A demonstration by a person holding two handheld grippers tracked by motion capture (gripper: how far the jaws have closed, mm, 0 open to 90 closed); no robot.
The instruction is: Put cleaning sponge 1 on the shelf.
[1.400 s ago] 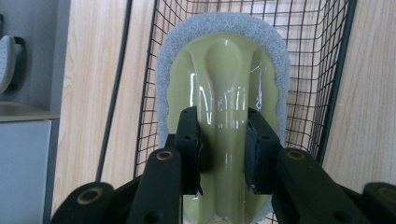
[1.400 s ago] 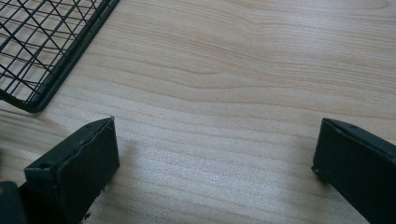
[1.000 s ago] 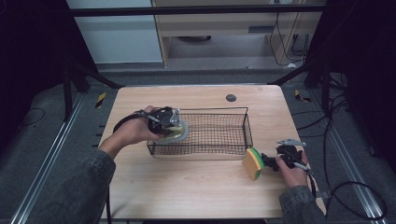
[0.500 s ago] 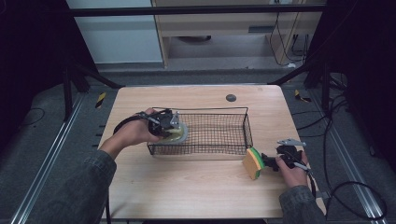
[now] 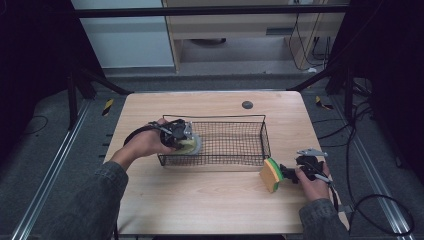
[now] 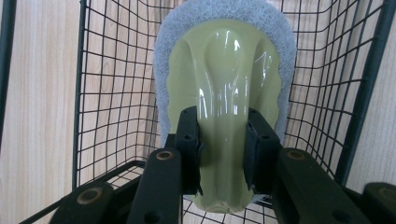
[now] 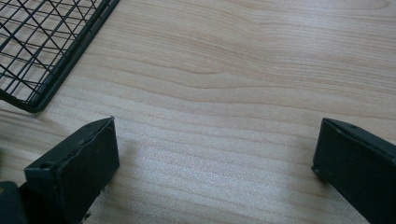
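A: Step check. Left gripper has its jaws pinched on the raised spine of the scrub pad, pale yellow-green glossy handle on a white fibrous base. The pad sits inside the wire basket, at its left end; in the high view that's left of frame centre.

B: Touching the mesh floor or hanging above it?

A: Can't tell. The left gripper view has mesh behind and on both sides of the pad, but contact isn't clear. My read: placing step, nearly done.

B: Right side?

A: Right gripper has its jaws spread wide with bare table between them, pinching nothing. In the high view it sits lower right, with the yellow-green sponge standing on edge just in front of it, near the basket's right corner. Can't tell from there whether a jaw touches the sponge.

B: Next move?

A: Judgement only: lower the pad until it rests on the mesh, then spread the left jaws and lift straight out, clear of the rim wire. After that the sponge looks like the next pick. The right jaws need to straddle it squarely; it's on edge and could tip.

B: Any change from the earlier frames?

A: Little. Left hand and pad have sunk slightly at the basket's left end. Right gripper and sponge sit in the same place.
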